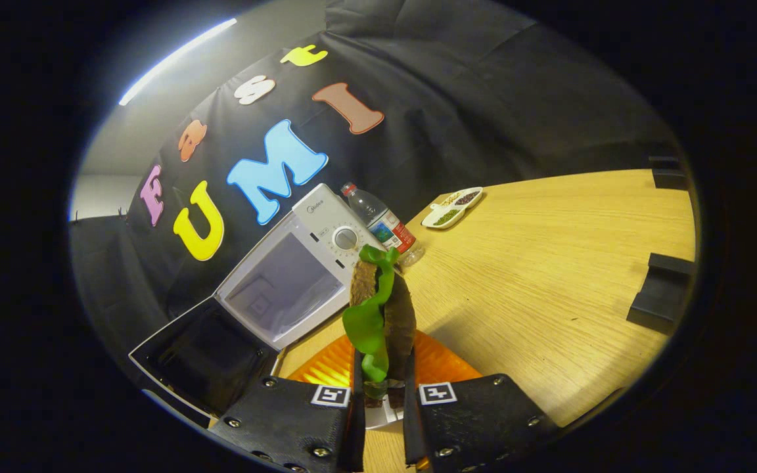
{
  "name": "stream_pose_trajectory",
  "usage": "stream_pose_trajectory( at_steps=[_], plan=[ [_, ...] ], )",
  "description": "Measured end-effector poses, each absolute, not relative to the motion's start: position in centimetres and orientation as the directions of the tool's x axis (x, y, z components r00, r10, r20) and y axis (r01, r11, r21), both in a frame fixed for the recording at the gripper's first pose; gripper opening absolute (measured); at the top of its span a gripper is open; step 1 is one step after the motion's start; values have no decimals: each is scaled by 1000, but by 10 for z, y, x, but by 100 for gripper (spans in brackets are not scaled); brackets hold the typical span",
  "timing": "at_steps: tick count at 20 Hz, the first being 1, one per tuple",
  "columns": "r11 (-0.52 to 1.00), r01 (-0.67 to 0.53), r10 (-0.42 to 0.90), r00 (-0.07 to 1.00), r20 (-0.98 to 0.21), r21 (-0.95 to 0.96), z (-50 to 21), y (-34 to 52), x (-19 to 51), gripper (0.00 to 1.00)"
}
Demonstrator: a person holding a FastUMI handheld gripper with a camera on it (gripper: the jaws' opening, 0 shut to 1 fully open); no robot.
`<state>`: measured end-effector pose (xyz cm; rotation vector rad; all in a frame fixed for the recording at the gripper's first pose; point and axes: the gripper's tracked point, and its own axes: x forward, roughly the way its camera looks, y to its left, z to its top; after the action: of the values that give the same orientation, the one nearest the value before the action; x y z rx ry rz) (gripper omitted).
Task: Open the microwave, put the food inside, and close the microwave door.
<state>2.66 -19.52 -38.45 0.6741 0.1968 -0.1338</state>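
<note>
One of three steps: microwave [299, 263] door [198, 358] is open, cavity bare.
Left: you load the food, then shut the door.
Fingers: gripper [382, 387] clamps the food [378, 309], lifted above the orange plate [326, 368], near the opening.
Food: dark rough slabs, glossy green leaf, floppy.
Desk [549, 276]: pale wood grain.

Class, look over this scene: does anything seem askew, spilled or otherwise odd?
Nothing is spilled or damaged. The gripper is shut on a sandwich with its lettuce hanging out, above an orange plate. The microwave stands open.
</note>
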Motion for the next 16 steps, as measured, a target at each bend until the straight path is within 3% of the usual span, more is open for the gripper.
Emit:
stream_pose_trajectory(
  at_steps=[16],
  plan=[
    [756, 14, 122, 979, -163, 654, -307, -53, 91, 23]
  ],
)
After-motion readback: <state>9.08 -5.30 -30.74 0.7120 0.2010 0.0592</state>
